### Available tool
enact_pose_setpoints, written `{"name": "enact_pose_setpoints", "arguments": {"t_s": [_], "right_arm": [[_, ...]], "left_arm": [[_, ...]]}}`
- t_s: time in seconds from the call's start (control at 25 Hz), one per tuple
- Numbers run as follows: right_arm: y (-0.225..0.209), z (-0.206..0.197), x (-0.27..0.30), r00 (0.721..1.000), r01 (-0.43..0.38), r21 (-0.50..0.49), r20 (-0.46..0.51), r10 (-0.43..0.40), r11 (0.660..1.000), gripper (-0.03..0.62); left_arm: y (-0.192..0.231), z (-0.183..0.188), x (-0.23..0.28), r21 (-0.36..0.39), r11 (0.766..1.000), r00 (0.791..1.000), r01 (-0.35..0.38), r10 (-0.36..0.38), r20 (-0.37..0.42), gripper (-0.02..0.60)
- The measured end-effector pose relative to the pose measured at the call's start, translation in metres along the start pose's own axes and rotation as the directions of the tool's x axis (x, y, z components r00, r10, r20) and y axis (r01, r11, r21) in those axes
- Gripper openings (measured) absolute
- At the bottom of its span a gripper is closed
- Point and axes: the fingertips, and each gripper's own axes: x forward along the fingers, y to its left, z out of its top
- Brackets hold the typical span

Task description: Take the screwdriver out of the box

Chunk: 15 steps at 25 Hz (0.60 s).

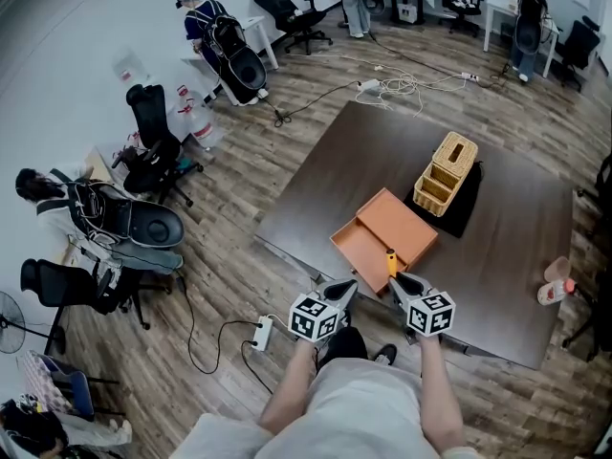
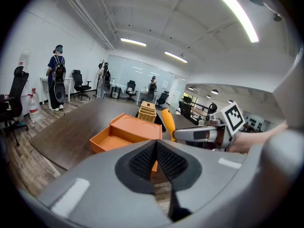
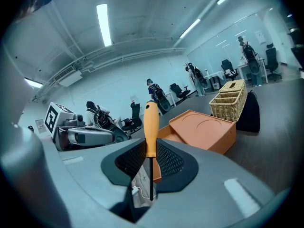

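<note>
The right gripper [image 3: 151, 158] pinches the orange-handled screwdriver [image 3: 151, 127] where handle meets shaft, with the handle pointing forward, likely to carry it clear of the open orange box [image 1: 368, 247], whose near wall lies just ahead. The left gripper [image 2: 156, 161], jaws pressed together on nothing, hovers just beside it. The bare dark table [image 1: 325, 185] left of the box leaves room to move.

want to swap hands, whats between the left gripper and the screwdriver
The open near corner of the orange box, in the head view. The screwdriver is clamped in the right gripper; the left gripper is shut on nothing.
</note>
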Motion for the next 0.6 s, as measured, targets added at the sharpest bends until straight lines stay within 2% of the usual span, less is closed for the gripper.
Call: {"name": "enact_pose_setpoints", "arguments": {"t_s": [0.6], "right_arm": [[0.0037,0.0016,0.0041,1.000,0.001,-0.001,-0.004,-0.001,1.000,0.069]], "left_arm": [[0.0067,-0.0028,-0.0044,-0.012,1.000,1.000,-0.007,0.007,-0.007,0.054]]}}
